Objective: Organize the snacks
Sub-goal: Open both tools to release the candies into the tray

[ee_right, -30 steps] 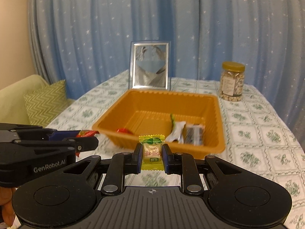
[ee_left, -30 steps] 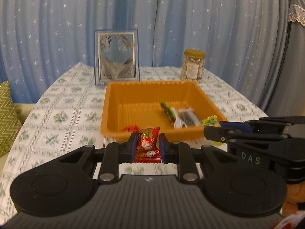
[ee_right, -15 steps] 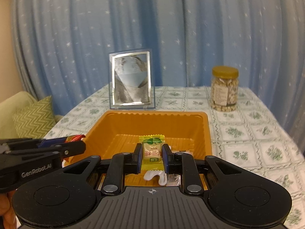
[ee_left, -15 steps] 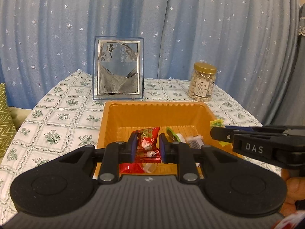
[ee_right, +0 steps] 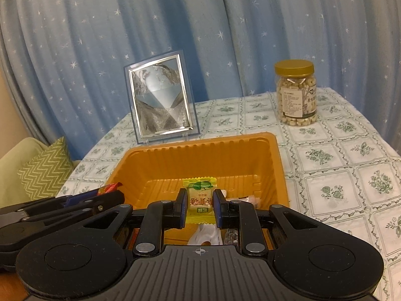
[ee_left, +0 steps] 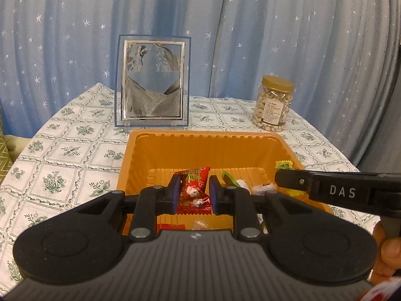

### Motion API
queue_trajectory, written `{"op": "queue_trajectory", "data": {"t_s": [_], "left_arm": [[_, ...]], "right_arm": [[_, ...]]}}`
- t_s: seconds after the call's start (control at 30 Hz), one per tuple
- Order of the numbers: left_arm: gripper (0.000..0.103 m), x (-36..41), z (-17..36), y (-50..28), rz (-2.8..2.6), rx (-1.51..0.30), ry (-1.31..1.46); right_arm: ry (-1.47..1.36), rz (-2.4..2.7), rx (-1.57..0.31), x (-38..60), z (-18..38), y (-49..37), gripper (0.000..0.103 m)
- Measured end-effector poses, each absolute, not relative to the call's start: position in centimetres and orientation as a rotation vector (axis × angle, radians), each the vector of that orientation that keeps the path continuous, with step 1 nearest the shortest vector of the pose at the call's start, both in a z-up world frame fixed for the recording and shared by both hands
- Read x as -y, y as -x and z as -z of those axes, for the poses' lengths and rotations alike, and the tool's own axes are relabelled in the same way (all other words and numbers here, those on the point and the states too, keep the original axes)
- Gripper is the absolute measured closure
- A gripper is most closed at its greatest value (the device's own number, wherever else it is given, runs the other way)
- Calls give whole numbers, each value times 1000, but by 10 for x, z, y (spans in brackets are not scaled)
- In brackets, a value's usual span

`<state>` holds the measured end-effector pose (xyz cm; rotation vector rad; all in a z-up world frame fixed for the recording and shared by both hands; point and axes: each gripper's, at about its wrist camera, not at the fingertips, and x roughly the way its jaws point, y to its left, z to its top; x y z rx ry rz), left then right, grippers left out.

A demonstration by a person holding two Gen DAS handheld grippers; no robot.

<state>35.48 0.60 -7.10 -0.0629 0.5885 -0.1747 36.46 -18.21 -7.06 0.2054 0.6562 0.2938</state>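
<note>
An orange ribbed plastic tray [ee_left: 208, 148] on a white tabletop cloth with green floral squares [ee_left: 62, 150] — behind it a blue star-speckled curtain [ee_right: 100, 37], a gold-lidded clear jar [ee_right: 295, 92] and a green zigzag cushion [ee_right: 45, 170].

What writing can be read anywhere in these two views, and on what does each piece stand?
"DAS": on the right gripper, along its side.
Red snack packet in the left gripper: print blurred.
Yellow snack packet in the right gripper: red characters, not readable.
Jar label: too small.
</note>
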Motion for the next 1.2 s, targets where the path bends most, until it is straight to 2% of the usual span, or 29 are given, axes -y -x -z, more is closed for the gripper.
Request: {"op": "queue_trajectory", "data": {"t_s": [0.2,0.27,0.87,0.9,1.0,1.2], "left_arm": [[80,-5,80,-362,192,-608,49],[72,-8,82,-362,189,-621,50],[72,-26,76,-350,134,-600,36],[71,-26,76,-350,133,-601,37],[70,-28,76,-350,130,-607,41],[70,-29,76,-349,133,-610,54]], "right_arm": [[-211,-286,-665,182,74,-369,81],[-209,-286,-665,182,74,-369,81],[-255,-347,-659,177,77,-371,81],[-264,-346,-659,177,78,-372,78],[-294,-316,-639,183,76,-372,40],[-303,-294,-627,190,72,-370,40]]}}
